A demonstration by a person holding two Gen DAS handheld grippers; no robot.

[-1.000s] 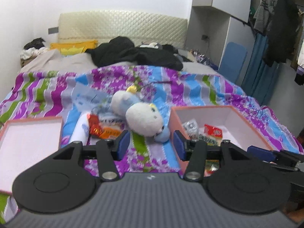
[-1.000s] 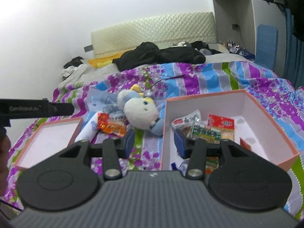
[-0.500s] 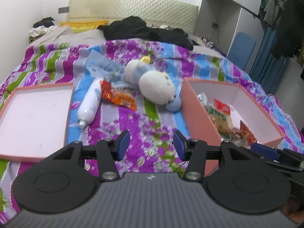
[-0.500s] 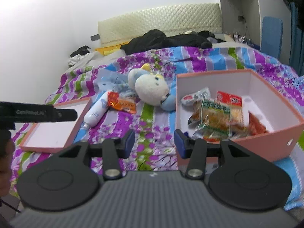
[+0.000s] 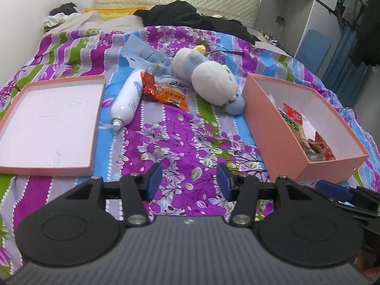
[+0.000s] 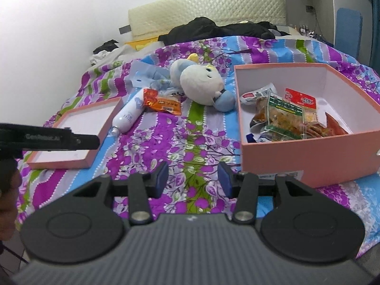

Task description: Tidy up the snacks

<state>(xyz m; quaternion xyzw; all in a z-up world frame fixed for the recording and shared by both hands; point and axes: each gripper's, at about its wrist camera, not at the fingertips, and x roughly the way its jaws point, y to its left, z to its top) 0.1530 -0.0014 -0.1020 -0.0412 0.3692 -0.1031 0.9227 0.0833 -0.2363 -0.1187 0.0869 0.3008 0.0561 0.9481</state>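
A pink box (image 5: 273,128) (image 6: 285,156) stands on the bed at the right, holding several snack packets (image 6: 282,114) (image 5: 315,144). Its pink lid (image 5: 47,123) (image 6: 71,128) lies upturned at the left. Between them an orange snack packet (image 5: 166,92) (image 6: 163,102) rests against a white bottle (image 5: 128,99) (image 6: 128,116). My left gripper (image 5: 187,182) hangs open over the bedspread near the bed's front, nothing between its blue pads. My right gripper (image 6: 192,180) is likewise open and empty, just left of the box's near corner. The left gripper's side shows as a black bar (image 6: 47,139) in the right wrist view.
A white and blue plush toy (image 5: 213,80) (image 6: 201,85) lies behind the packet, with a pale blue bag (image 5: 142,52) further back. The bedspread (image 5: 185,142) is purple, blue and green striped. Dark clothes (image 5: 194,21) sit near the headboard; a wardrobe and blue chair (image 5: 313,49) stand at right.
Both grippers have come down and tipped toward the bed, so the box, lid and packet now sit higher and larger in view. The jaws keep the same gap.
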